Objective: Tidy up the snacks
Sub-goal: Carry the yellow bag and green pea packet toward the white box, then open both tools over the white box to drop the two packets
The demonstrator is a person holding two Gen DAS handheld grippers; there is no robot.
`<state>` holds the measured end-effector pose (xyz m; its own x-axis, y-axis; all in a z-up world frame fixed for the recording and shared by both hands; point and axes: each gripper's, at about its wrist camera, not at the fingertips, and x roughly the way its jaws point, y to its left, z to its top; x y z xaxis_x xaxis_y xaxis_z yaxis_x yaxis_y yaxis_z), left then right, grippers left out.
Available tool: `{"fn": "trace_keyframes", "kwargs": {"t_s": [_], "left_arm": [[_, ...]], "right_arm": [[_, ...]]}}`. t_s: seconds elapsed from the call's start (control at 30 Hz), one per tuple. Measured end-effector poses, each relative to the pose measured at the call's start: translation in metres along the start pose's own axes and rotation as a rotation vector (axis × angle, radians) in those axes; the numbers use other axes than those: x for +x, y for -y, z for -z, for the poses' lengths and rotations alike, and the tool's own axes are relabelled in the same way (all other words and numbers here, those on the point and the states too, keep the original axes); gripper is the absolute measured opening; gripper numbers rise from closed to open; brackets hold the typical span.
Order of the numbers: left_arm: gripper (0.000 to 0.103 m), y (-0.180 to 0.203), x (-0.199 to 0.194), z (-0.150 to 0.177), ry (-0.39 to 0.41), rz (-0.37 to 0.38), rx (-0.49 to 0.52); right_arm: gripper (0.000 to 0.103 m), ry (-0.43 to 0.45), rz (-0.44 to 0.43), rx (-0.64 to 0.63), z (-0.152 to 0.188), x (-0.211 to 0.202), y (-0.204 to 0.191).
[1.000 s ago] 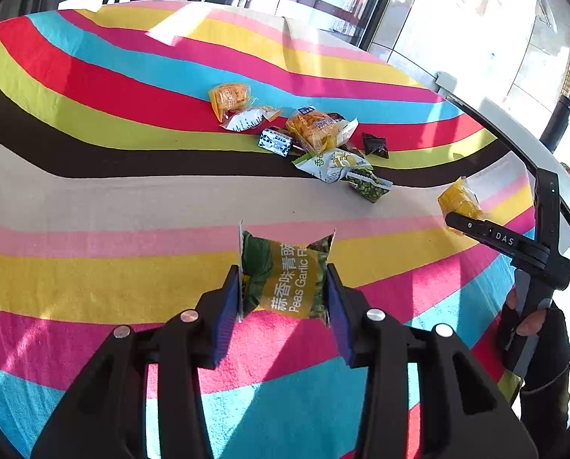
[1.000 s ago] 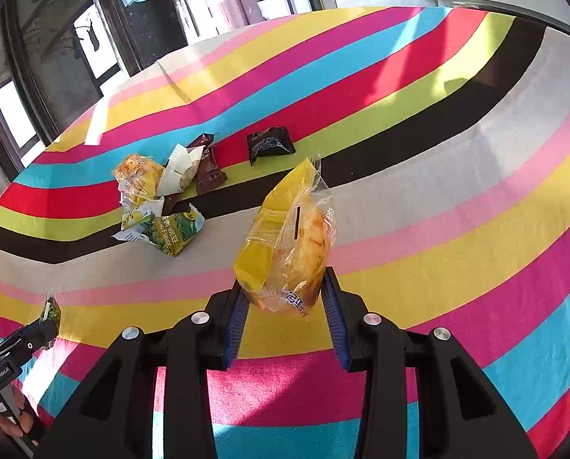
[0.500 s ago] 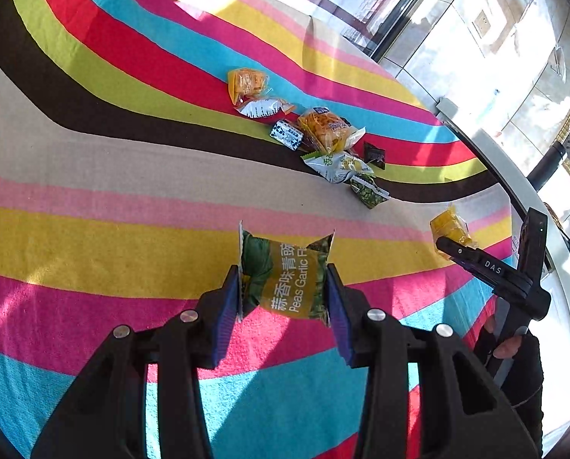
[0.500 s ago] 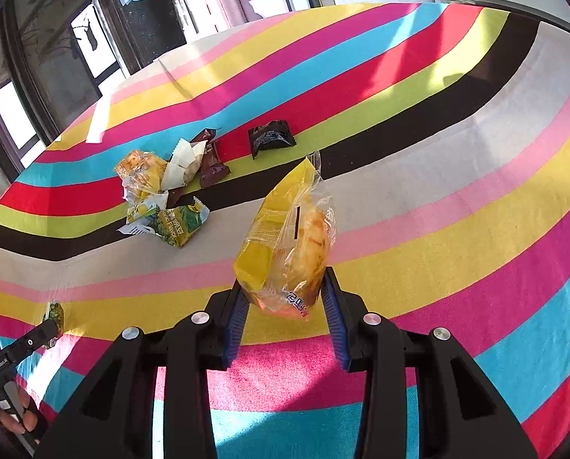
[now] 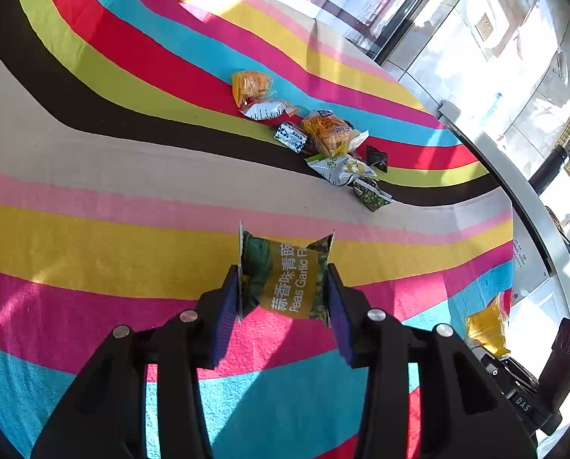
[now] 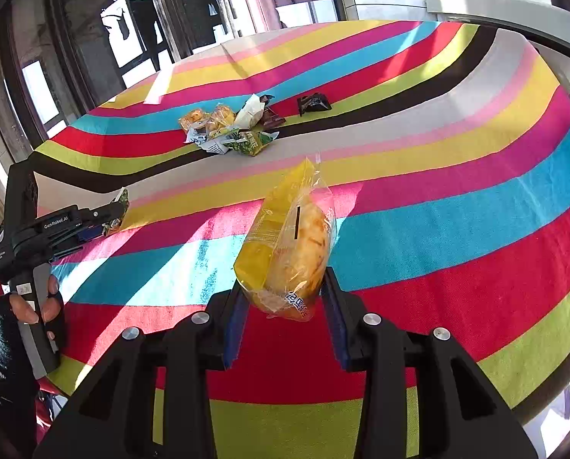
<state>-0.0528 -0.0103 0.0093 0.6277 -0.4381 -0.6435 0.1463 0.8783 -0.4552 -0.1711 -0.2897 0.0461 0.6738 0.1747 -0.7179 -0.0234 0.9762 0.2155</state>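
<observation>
In left tongs (image 5: 285, 287): green-yellow pea packet (image 5: 285, 281), crimped ends flared.

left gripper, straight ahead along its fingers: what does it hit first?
Most likely the striped tablecloth. The left gripper is shut on a garlic peas packet and tilts down at bare cloth. The snack pile lies farther on and right of that line, though fisheye depth is uncertain.

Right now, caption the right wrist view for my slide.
Right gripper holds a yellow pastry packet above the striped tablecloth.
</observation>
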Motion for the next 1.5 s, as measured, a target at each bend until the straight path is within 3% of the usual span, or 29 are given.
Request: {"fn": "trace_keyframes", "kwargs": {"t_s": [0.27,0.53,0.8,1.13,1.5], "left_arm": [[0.043,0.003,-0.005,0.001,0.023,-0.01,0.011],[0.043,0.043,-0.029,0.035,0.037,-0.01,0.147],[0.043,0.103,-0.038,0.081,-0.014,0.07,0.288],[0.043,0.189,-0.042,0.129,-0.082,0.207,0.463],[0.043,0.266,-0.026,0.194,-0.256,0.373,0.629]], "right_arm": [[0.037,0.034,0.01,-0.073,0.026,-0.041,-0.009],[0.037,0.072,0.081,-0.011,0.053,-0.088,0.033],[0.037,0.071,0.142,0.115,0.086,-0.109,0.08],[0.037,0.062,0.224,0.149,0.12,-0.13,0.105],[0.037,0.032,0.322,0.191,0.149,-0.145,0.138]]}}
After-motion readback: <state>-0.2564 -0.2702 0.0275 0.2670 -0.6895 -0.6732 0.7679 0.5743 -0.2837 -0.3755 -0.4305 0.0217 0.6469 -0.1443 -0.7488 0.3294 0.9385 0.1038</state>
